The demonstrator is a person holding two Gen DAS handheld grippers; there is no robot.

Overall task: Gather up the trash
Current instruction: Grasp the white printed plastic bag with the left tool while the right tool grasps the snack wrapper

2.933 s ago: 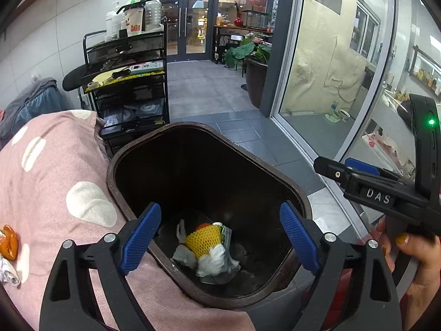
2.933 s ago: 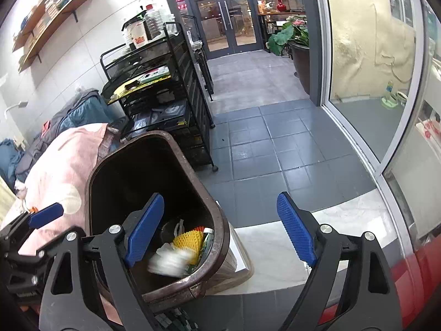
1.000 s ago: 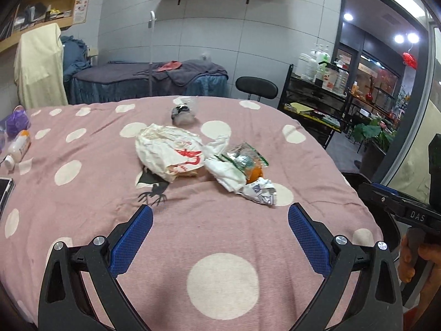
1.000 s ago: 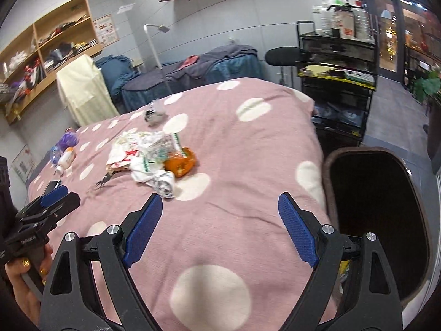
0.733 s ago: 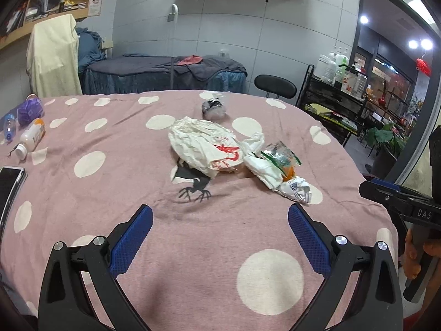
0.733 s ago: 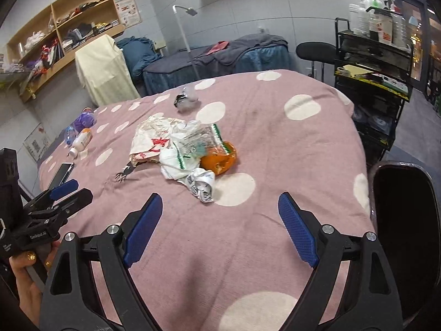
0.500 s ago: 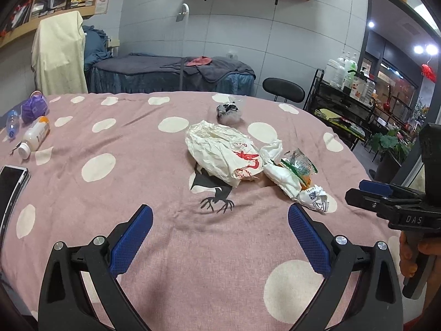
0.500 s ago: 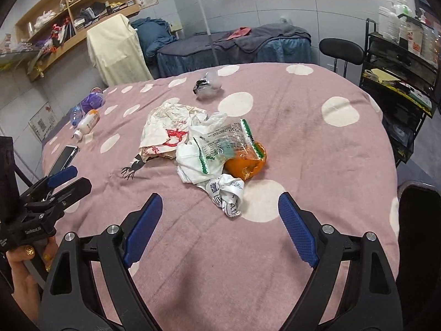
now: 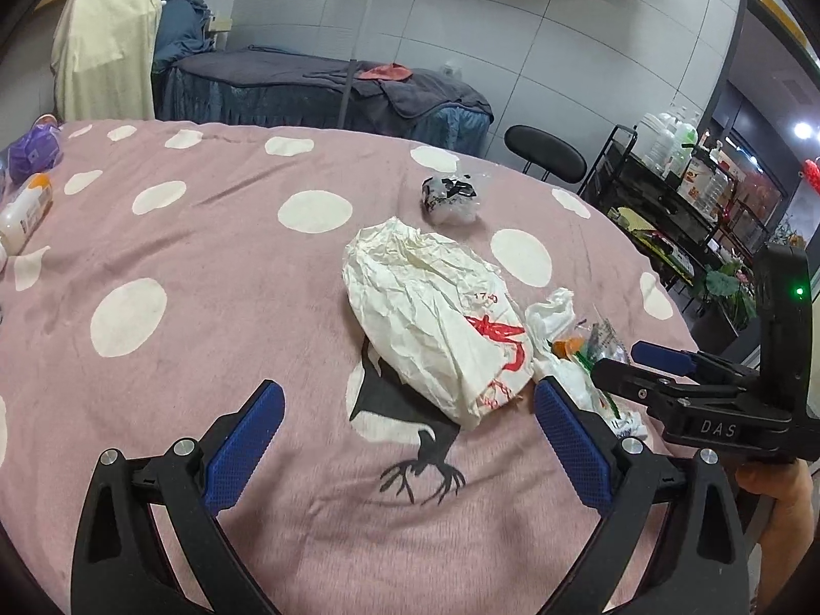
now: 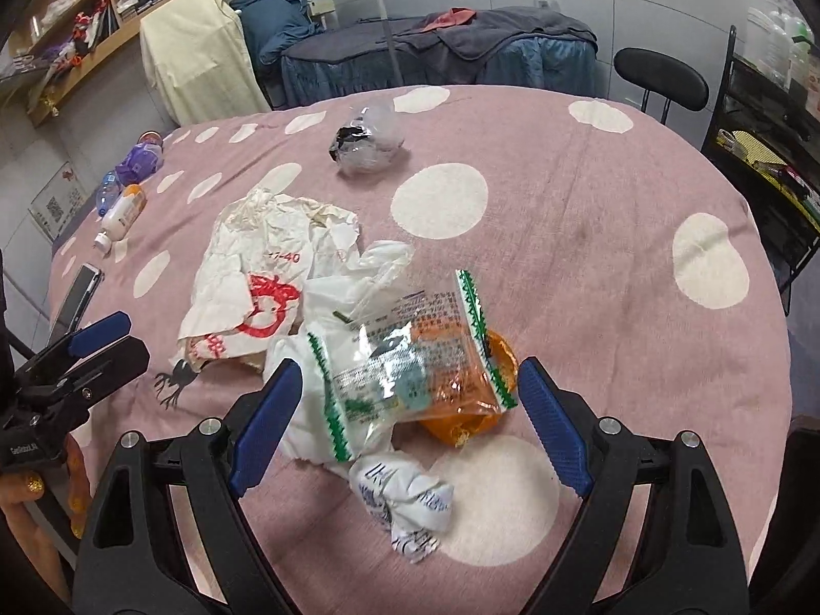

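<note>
A trash pile lies on the pink polka-dot tablecloth. It holds a crumpled white paper bag with red print, a clear green-edged wrapper over an orange piece, a white plastic bag and a balled printed paper. A crumpled clear-and-black wrapper sits apart, farther back. My left gripper is open, just short of the paper bag's near end. Also open, my right gripper straddles the clear wrapper without touching it.
A white bottle, a purple object and a phone lie along the table's left side. Behind the table stand a black stool, a black trolley with bottles and a covered bed.
Both grippers have swung away from the brown bin and moved in over the table toward the trash pile, which now looks larger and closer. Both stayed open.
</note>
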